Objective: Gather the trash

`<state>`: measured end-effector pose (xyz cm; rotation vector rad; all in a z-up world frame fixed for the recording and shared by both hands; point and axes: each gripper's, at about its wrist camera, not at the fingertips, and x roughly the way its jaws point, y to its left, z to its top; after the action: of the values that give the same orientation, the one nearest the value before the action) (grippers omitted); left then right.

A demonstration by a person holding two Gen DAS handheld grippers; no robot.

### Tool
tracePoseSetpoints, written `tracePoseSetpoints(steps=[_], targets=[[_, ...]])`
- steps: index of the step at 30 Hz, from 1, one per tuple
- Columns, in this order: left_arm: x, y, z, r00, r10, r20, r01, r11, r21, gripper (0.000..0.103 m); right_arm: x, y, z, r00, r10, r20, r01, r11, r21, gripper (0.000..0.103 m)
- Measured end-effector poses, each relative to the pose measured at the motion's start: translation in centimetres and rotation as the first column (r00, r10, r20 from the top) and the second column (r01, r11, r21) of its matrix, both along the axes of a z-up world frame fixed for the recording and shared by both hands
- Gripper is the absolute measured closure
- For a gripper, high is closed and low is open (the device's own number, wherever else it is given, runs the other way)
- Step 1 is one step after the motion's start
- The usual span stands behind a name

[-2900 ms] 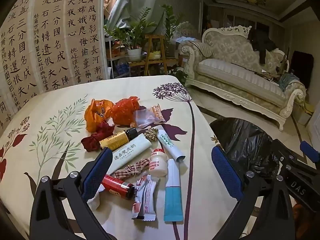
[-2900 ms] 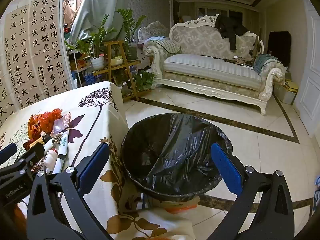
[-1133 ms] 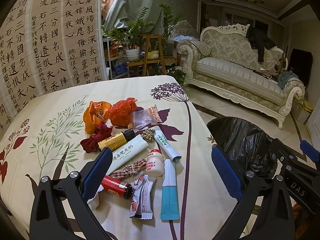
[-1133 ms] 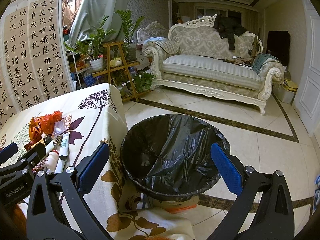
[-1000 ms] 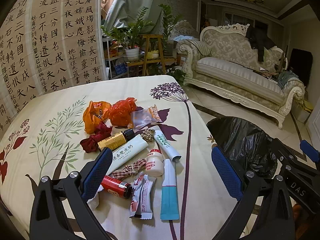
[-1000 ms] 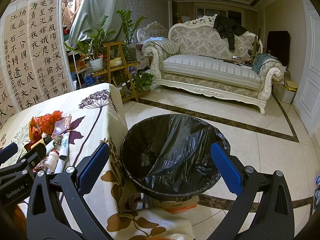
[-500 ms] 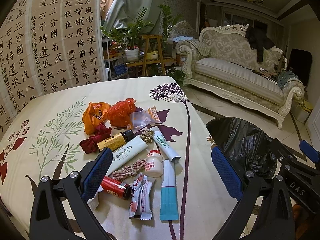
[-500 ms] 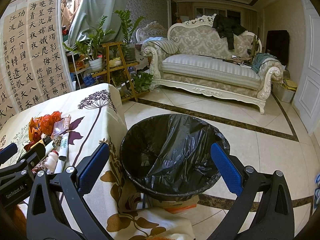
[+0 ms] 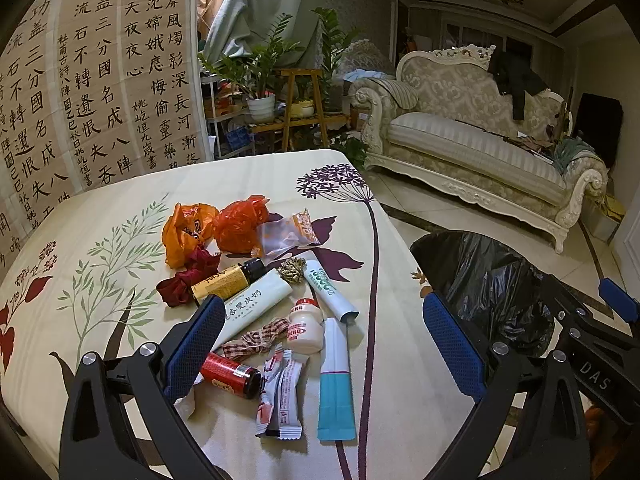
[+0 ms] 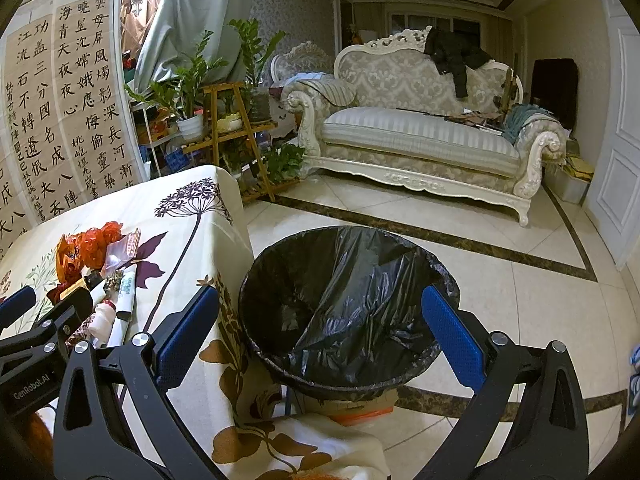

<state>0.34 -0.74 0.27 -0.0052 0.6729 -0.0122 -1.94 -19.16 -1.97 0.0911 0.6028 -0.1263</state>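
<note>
Clearly nothing had been picked up yet: my left gripper point(image 9: 320, 344) hung with its jaws spread wide and empty over the litter in the lower middle of the left wrist frame, and my right gripper point(image 10: 320, 328) was equally wide and empty, framing the black-lined trash bin point(image 10: 348, 308) at centre of the right wrist frame.

All the trash lay on the floral tablecloth point(image 9: 100, 240). Nearest the left fingers were the red-labelled bottle point(image 9: 230, 375), a white snack wrapper point(image 9: 280, 396), a teal-ended tube point(image 9: 336, 380) and a small white yogurt-drink bottle point(image 9: 305, 324). Orange plastic bags point(image 9: 216, 228) sat further up.

I judged the crowding to be the main risk: these pieces touch or overlap, so closing on one could drag a neighbour or roll the bottle off the near edge. Flat wrappers might slip from the pads. The bin stood beside the table, below its edge, so an early release could miss the rim.
</note>
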Motion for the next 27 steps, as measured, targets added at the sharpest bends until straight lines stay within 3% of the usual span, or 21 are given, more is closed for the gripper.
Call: tracePoseSetpoints(steps=[8, 15, 17, 20, 24, 27], targets=[[0.0, 0.4, -0.2, 1.0, -0.021, -0.017, 0.021, 1.0, -0.003, 0.007, 0.3, 0.8, -0.2, 1.0, 0.004, -0.017, -0.004, 1.0, 0.008, 0.004], [-0.7, 3.1, -0.5, 0.999, 0.007, -0.041, -0.008, 1.0, -0.015, 0.008, 0.5, 2.9, -0.7, 0.997, 0.057, -0.046, -0.057, 0.998, 0.011, 0.006], [-1.2, 4.3, -0.3, 0.999, 0.026, -0.037, -0.027, 1.0, -0.014, 0.012, 0.5, 3.5, -0.7, 0.996, 0.073, -0.053, -0.073, 0.997, 0.012, 0.01], [-1.8, 5.8, -0.2, 0.998, 0.049, -0.035, -0.05, 0.999, -0.004, 0.027, 0.6, 4.7, -1.0, 0.992, 0.105, -0.069, -0.105, 0.994, 0.016, 0.017], [-2.6, 7.9, -0.6, 0.996, 0.078, -0.042, -0.078, 0.997, 0.007, 0.027, 0.5, 6.4, -1.2, 0.986, 0.144, -0.08, -0.144, 0.99, 0.006, 0.018], [-2.9, 9.2, -1.2, 0.994, 0.09, -0.065, -0.09, 0.996, 0.013, 0.027, 0.3, 7.1, -1.3, 0.983, 0.162, -0.091, -0.162, 0.987, 0.008, 0.024]])
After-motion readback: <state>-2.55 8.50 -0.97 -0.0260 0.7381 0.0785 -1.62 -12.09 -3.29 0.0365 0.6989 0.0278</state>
